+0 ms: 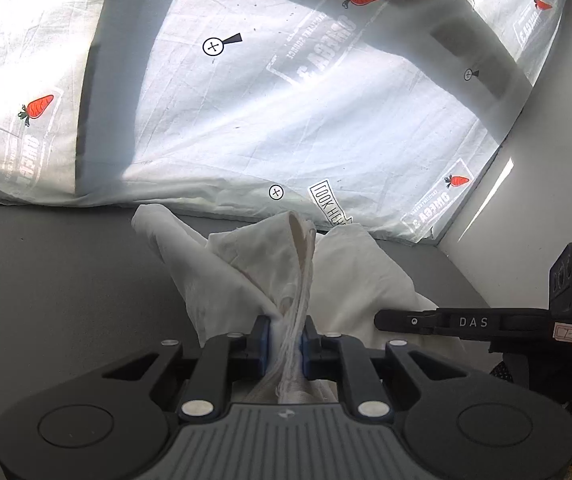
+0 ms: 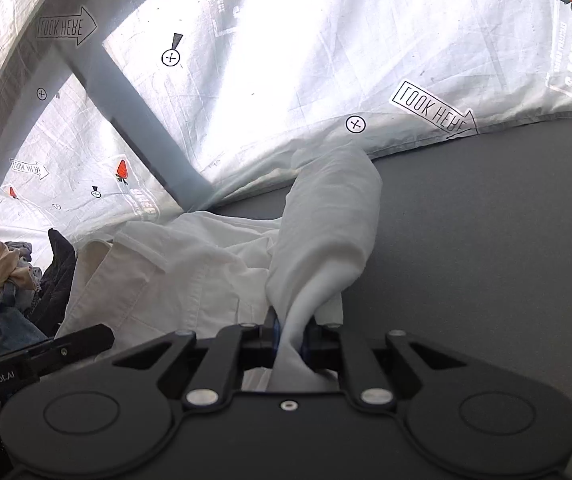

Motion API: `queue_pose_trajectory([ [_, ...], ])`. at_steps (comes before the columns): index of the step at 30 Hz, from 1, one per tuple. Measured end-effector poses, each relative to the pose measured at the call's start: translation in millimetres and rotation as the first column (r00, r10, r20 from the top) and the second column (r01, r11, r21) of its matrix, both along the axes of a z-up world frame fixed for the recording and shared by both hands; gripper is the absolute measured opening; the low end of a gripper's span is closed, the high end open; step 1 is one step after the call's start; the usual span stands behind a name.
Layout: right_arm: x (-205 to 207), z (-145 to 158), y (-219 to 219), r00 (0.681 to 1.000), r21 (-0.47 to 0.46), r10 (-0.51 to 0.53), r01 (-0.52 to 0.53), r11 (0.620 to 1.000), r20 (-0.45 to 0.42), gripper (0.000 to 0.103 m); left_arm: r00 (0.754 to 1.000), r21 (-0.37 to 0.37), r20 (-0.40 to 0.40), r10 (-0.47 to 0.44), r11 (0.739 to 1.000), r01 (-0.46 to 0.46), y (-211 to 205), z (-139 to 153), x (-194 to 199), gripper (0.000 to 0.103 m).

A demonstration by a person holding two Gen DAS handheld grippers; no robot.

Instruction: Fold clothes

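White cotton shirt – that is our garment, and we have it bunched up off the flat grey tabletop in the lower middle of both views. In the left wrist view our left gripper sits at bottom centre, its blue-padded black jaws pinched tight on a thick gather of the white cloth, which rises between them in a peaked fold and spills down to either side. Low at the right edge of that same view we catch the other tool side-on, a black bar lettered DAS, lying in front of the cloth.

Over to the right wrist view – our right gripper at bottom centre is likewise clamped on the shirt, with a smooth tube of fabric climbing up and away from the jaws toward the middle of the frame. To its left the shirt lies crumpled on the table, a stitched placket showing. At the far left edge we see a heap of other clothes, tan, blue denim and black, touching the shirt's edge.

Behind the table, across the upper half of both views, hangs a pale backlit printed sheet with red carrot motifs, crossed-circle marks and "LOOK HERE" arrows.
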State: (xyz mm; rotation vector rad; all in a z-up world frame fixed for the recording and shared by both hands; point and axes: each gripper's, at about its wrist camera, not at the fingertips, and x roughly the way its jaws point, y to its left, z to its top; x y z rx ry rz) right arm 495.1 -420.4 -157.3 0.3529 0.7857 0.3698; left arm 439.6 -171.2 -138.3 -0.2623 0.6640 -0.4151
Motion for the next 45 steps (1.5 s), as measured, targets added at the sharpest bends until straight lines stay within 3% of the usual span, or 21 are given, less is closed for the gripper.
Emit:
queue_pose_trajectory([
  [5, -20.2, 34.0, -51.4, 0.996, 0.012, -0.051, 0.05, 0.999, 0.078, 0.01, 0.992, -0.045, 0.06, -0.115, 0.992, 0.118, -75.6, 26.6, 1.8, 0.016],
  [12, -30.3, 56.6, -179.0, 0.972, 0.025, -0.18, 0.178, 0.984, 0.152, 0.01, 0.97, -0.1, 0.132, -0.206, 0.971, 0.219, -195.8, 55.9, 27.0, 0.016],
  [18, -1.9, 64.9, -281.0, 0.958, -0.041, -0.184, 0.198, 0.979, 0.22, 0.01, 0.952, -0.07, 0.19, -0.238, 0.964, 0.255, -311.2, 68.2, 58.6, 0.016],
  [24, 51.4, 47.9, -361.5, 0.958, -0.101, -0.147, 0.176, 0.979, 0.245, 0.01, 0.967, -0.049, 0.168, -0.192, 0.978, 0.203, -390.6, 55.6, 98.7, 0.016],
  [26, 70.5, 35.4, -374.0, 0.964, -0.157, -0.135, 0.173, 0.972, 0.228, 0.011, 0.978, -0.004, 0.135, -0.16, 0.987, 0.162, -404.6, 38.1, 116.7, 0.018],
  [28, 90.4, 16.7, -373.8, 0.969, -0.303, -0.152, 0.207, 0.93, 0.197, 0.027, 0.994, 0.095, 0.047, -0.101, 0.991, 0.096, -414.2, 14.7, 134.3, 0.026],
  [29, 95.2, 8.6, -371.0, 0.968, -0.376, -0.153, 0.22, 0.9, 0.199, 0.039, 0.998, 0.134, 0.004, -0.07, 0.989, 0.069, -414.7, 4.5, 140.7, 0.024],
  [31, 93.3, -6.2, -363.5, 0.962, -0.478, -0.124, 0.231, 0.848, 0.244, 0.047, 0.999, 0.107, -0.023, -0.027, 0.994, 0.029, -398.2, -5.3, 142.5, 0.027],
  [33, 80.9, -16.2, -359.8, 0.947, -0.457, -0.104, 0.24, 0.857, 0.302, 0.068, 0.999, 0.078, -0.047, 0.028, 0.997, -0.025, -379.0, -10.1, 145.0, 0.033],
  [34, 77.4, -23.2, -360.0, 0.946, -0.427, -0.11, 0.239, 0.872, 0.304, 0.073, 0.997, 0.076, -0.059, 0.054, 0.996, -0.049, -371.7, -13.5, 146.9, 0.04],
  [36, 77.5, -42.8, -360.1, 0.957, -0.391, -0.135, 0.231, 0.891, 0.257, 0.075, 0.996, 0.114, -0.077, 0.055, 0.992, -0.046, -369.4, -26.3, 151.8, 0.043],
  [38, 80.8, -77.6, -362.9, 0.969, -0.364, -0.196, 0.238, 0.9, 0.149, 0.076, 0.991, 0.163, -0.122, 0.051, 0.986, -0.03, -372.4, -45.5, 153.8, 0.044],
  [40, 76.1, -111.6, -363.3, 0.971, -0.377, -0.225, 0.237, 0.895, 0.077, 0.081, 0.983, 0.203, -0.178, 0.05, 0.979, -0.013, -374.7, -66.2, 153.3, 0.044],
  [43, 66.5, -115.2, -345.7, 0.973, -0.467, -0.204, 0.231, 0.853, 0.11, 0.081, 0.966, 0.242, -0.255, 0.051, 0.97, 0.013, -368.0, -86.4, 148.7, 0.044],
  [45, 61.4, -101.9, -338.4, 0.97, -0.482, -0.227, 0.239, 0.843, 0.086, 0.083, 0.977, 0.22, -0.212, 0.023, 0.975, 0.025, -353.6, -73.3, 135.0, 0.045],
])
